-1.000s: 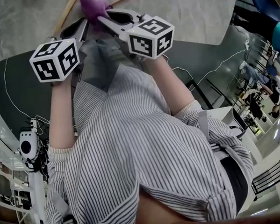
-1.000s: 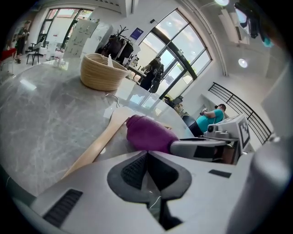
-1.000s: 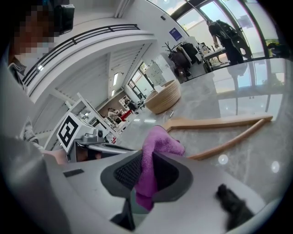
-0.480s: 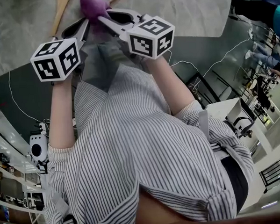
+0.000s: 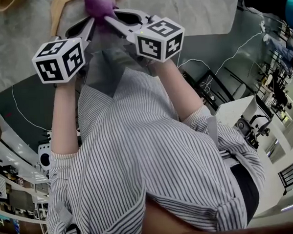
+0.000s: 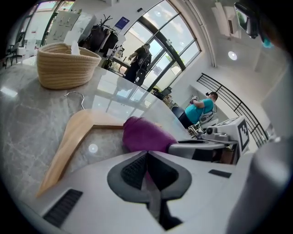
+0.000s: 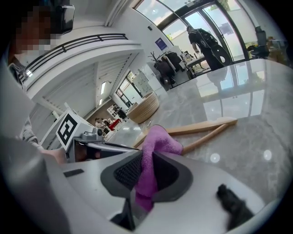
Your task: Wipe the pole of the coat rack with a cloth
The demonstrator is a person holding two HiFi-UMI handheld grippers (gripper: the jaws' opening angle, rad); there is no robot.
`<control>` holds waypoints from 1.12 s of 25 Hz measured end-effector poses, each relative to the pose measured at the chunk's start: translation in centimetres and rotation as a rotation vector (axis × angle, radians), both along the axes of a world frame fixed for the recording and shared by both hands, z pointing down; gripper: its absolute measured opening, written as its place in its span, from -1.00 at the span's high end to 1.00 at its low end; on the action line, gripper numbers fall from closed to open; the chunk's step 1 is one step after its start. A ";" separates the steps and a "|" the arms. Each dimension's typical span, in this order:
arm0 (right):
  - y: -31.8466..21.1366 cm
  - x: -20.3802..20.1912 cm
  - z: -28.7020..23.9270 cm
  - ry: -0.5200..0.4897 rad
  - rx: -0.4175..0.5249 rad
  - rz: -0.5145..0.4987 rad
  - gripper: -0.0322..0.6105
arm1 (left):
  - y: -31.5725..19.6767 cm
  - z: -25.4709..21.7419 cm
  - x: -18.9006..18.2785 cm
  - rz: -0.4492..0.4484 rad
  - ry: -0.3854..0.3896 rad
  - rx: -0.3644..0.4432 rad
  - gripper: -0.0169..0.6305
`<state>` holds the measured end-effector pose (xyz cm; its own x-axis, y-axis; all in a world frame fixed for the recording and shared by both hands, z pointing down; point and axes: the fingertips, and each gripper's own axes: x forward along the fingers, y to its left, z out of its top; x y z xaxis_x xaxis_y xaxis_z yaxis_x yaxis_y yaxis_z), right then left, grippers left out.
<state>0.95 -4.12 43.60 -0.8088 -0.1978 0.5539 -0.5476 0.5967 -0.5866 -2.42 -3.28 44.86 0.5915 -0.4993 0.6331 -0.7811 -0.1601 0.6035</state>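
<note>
A purple cloth [image 5: 99,4] is bunched at the top of the head view over a marble table [image 5: 204,8]. My right gripper [image 5: 109,18] is shut on it; in the right gripper view the cloth [image 7: 158,141] runs down between the pads of that gripper [image 7: 144,176]. My left gripper [image 5: 91,20] comes in from the left, jaws shut [image 6: 146,160], with the cloth [image 6: 146,135] just past its tips. Whether it pinches any cloth is unclear. No coat rack pole shows in any view.
A wooden hanger [image 6: 73,137] lies on the table beside the cloth. A woven basket [image 6: 66,66] stands further back. The person's striped shirt fills the lower head view. People, desks and equipment stand in the hall beyond the table.
Both grippers stay together at the cloth. The head view has shifted a little, so more of the hanger and the basket's edge show at the top left.
</note>
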 end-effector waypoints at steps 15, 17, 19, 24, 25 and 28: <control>-1.9 3.1 0.1 0.014 0.002 0.101 0.69 | -2.3 -0.3 2.8 0.070 0.035 0.009 0.91; -2.1 3.7 0.0 0.016 0.002 0.118 0.69 | -2.5 -0.3 3.3 0.078 0.042 0.007 0.91; -2.3 4.5 0.1 0.019 0.002 0.135 0.69 | -2.6 -0.3 4.0 0.088 0.044 0.006 0.91; -2.9 5.9 0.5 0.027 0.001 0.174 0.69 | -3.4 -0.5 4.8 0.106 0.045 0.016 0.91; -3.1 6.2 0.6 0.029 0.002 0.182 0.69 | -3.6 -0.5 5.0 0.107 0.045 0.019 0.91; -3.4 6.9 0.6 0.035 0.003 0.200 0.69 | -3.7 -0.6 5.3 0.111 0.048 0.020 0.91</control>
